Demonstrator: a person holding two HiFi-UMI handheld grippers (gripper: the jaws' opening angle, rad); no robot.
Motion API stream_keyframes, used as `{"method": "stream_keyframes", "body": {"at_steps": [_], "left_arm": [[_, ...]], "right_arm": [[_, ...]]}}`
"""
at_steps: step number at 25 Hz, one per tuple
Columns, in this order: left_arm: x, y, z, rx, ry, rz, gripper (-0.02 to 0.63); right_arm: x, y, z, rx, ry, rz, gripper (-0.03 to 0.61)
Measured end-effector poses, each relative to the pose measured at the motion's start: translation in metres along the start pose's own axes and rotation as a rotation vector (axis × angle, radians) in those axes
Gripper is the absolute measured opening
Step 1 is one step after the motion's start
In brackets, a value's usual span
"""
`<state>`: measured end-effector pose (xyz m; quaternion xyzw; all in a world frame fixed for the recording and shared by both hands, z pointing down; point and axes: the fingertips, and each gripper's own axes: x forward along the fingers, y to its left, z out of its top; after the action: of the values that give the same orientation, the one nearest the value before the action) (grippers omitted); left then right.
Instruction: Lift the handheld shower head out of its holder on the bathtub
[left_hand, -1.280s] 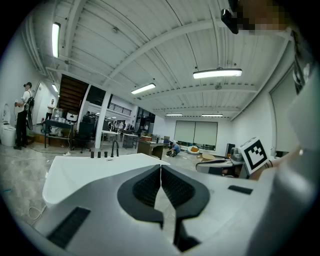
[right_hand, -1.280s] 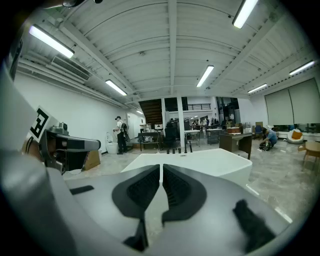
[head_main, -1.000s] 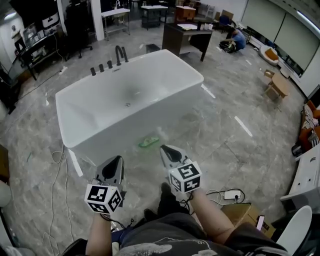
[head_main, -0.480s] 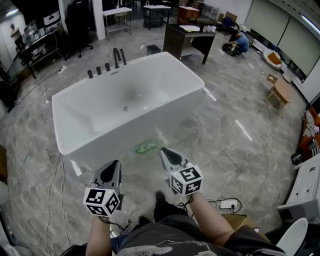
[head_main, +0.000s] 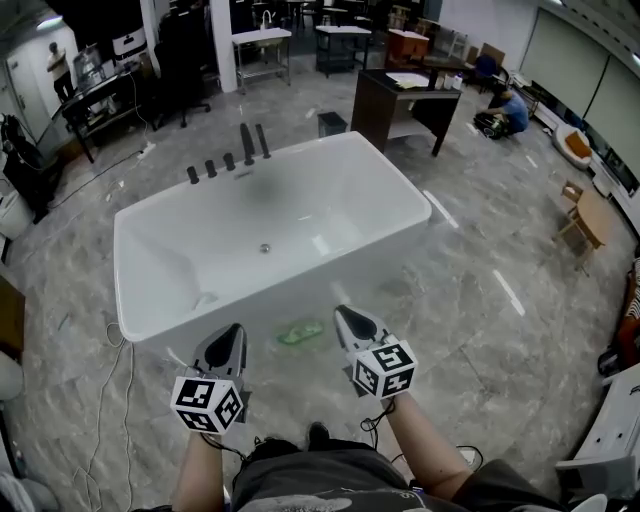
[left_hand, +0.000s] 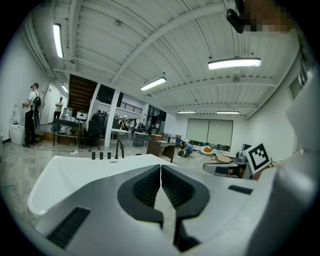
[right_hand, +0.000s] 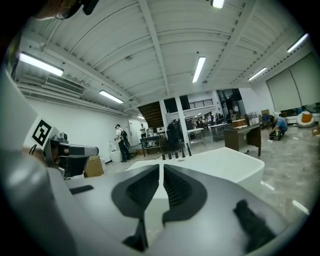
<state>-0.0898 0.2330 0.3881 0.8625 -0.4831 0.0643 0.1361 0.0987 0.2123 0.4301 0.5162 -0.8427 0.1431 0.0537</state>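
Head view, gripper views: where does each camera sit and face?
Head view: on the person's head, steeply down at the white freestanding bathtub; forearms, left tongs, right tongs show.
Left gripper view: on the left tongs, facing across the bathtub; own shut jaws, right tongs show.
Right gripper view: on the right tongs, same heading; shut jaws, left tongs.
All share black tap fittings.

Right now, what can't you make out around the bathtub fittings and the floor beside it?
- Head view: the black fittings on the bathtub far rim are too small to tell which is the shower head.
- Both gripper views: the same fittings are tiny and distant.
- Green thing on the floor by the tub: too blurred to identify.
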Motion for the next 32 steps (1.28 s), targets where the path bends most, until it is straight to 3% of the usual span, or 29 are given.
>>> {"method": "stream_keyframes", "body": {"at_steps": [6, 12, 21, 28, 32], "left_arm": [[0.038, 0.006, 0.008, 0.005, 0.001, 0.018, 0.015], [0.088, 0.041, 0.016, 0.006, -0.004, 0.003, 0.015], [0.202, 0.133, 0.017, -0.046, 0.039, -0.002, 0.015], [0.289, 0.209, 0.038, -0.065, 0.086, -0.048, 0.015], [0.326, 0.241, 0.035, -0.072, 0.106, -0.083, 0.015]], "right_arm": [[0.024, -0.033, -0.005, 0.024, 0.018, 0.003, 0.04], [0.076, -0.053, -0.004, -0.004, 0.037, 0.005, 0.04], [0.198, -0.109, 0.018, 0.0, 0.088, -0.049, 0.04], [0.309, -0.138, 0.056, 0.008, 0.097, -0.089, 0.04], [0.352, -0.146, 0.058, -0.001, 0.11, -0.103, 0.04]]}}
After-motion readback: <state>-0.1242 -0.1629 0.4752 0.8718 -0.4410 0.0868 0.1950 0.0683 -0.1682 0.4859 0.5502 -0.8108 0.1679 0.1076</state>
